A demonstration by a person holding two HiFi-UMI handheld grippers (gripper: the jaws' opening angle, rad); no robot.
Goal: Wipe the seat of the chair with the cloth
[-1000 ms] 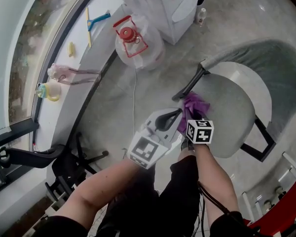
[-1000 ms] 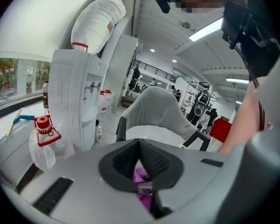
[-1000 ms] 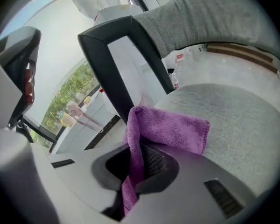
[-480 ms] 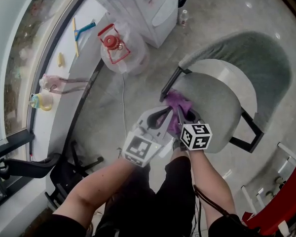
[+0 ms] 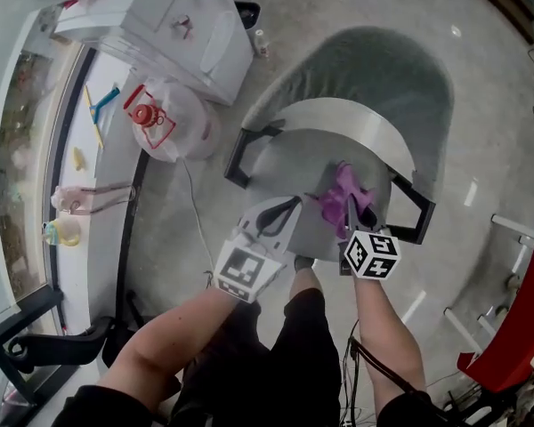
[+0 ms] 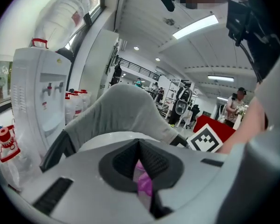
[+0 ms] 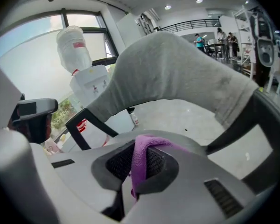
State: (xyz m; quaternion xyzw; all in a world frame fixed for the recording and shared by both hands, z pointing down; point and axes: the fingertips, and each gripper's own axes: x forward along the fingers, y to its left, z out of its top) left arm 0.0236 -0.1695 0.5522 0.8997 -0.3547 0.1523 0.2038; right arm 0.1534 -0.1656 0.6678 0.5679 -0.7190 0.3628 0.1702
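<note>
The chair has a pale grey seat [image 5: 289, 163] and a grey padded backrest [image 5: 374, 69], which rises ahead in the right gripper view [image 7: 172, 69]. A purple cloth [image 5: 341, 196] lies on the seat's front right part. My right gripper [image 5: 353, 207] is shut on it, and the cloth [image 7: 144, 160] drapes over the pads. My left gripper [image 5: 283, 212] hovers just left of the cloth over the seat's front edge. Its jaws are shut, and only a sliver of purple [image 6: 144, 185] shows behind them.
Black armrests stand at the seat's left [image 5: 238, 161] and right [image 5: 416, 210]. A white water dispenser [image 5: 182, 25] and a big water bottle with a red cap [image 5: 160, 118] are at the far left. A red object [image 5: 525, 327] stands at the right.
My right gripper has dragged the cloth from the seat's left front edge, by the armrest, across to the front right part. The left gripper followed alongside, and the head view swung over the chair.
</note>
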